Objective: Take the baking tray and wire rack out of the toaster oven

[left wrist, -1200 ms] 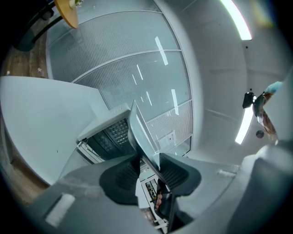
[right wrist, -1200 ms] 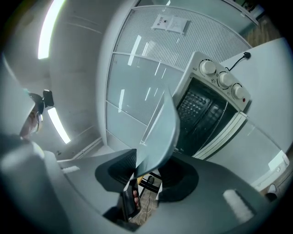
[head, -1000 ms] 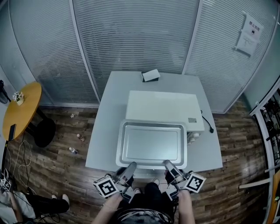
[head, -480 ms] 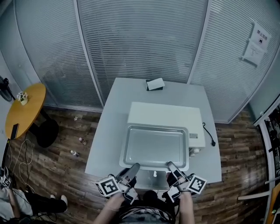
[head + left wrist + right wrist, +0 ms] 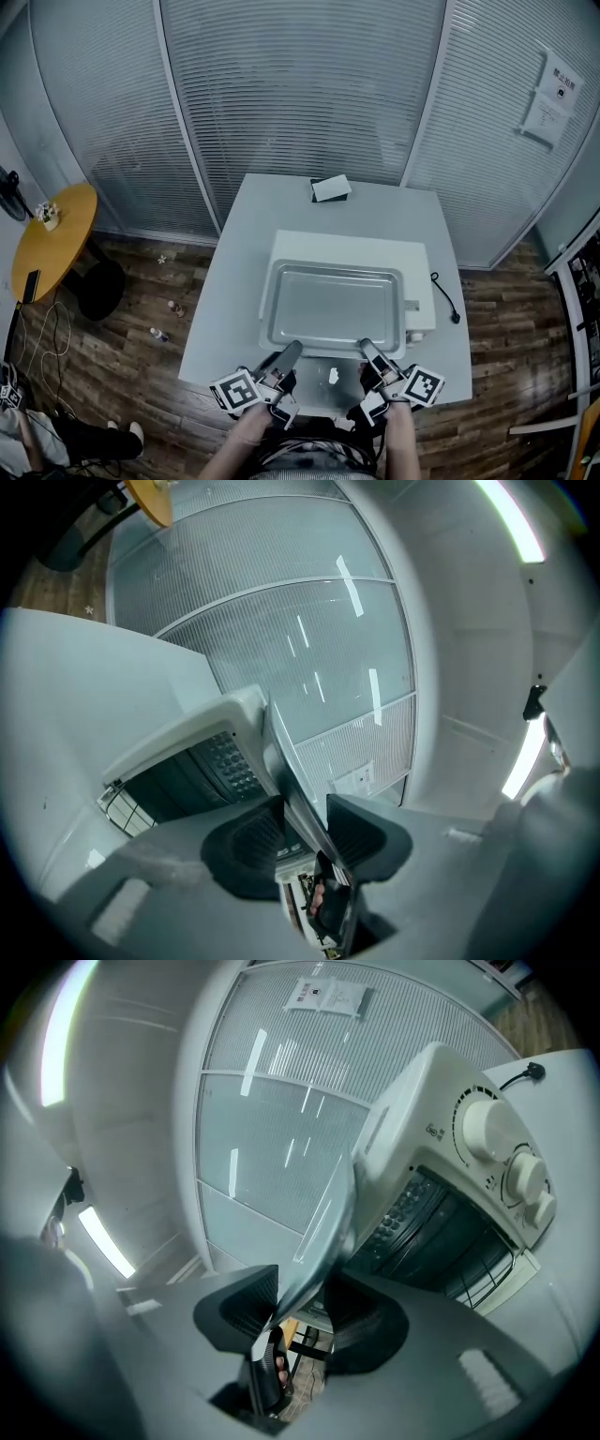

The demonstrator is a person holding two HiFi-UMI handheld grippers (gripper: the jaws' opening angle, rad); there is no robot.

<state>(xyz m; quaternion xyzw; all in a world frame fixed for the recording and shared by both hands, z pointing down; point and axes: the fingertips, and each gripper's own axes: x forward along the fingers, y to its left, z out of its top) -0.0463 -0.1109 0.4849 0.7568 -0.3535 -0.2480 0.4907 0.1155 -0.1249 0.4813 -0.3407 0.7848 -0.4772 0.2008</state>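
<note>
Baking tray (image 5: 333, 307) is clamped by its near rim in both tongs: the left gripper (image 5: 289, 352) near one corner, the right gripper (image 5: 366, 349) near the other. It is held level just above the white toaster oven (image 5: 420, 274), which is set on a grey table (image 5: 230, 281). What may be the wire rack (image 5: 483, 1274) is glimpsed inside the oven.

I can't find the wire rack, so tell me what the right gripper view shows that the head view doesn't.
Only the right gripper view: the open cavity of the toaster oven, with what looks like the wire rack at its mouth. Only the head view: the left gripper, a round yellow table and a small box beyond the oven. Both: the baking tray, the toaster oven, the paper sign, and the right gripper, whose jaws have just been opening, the tray's rim between them.
</note>
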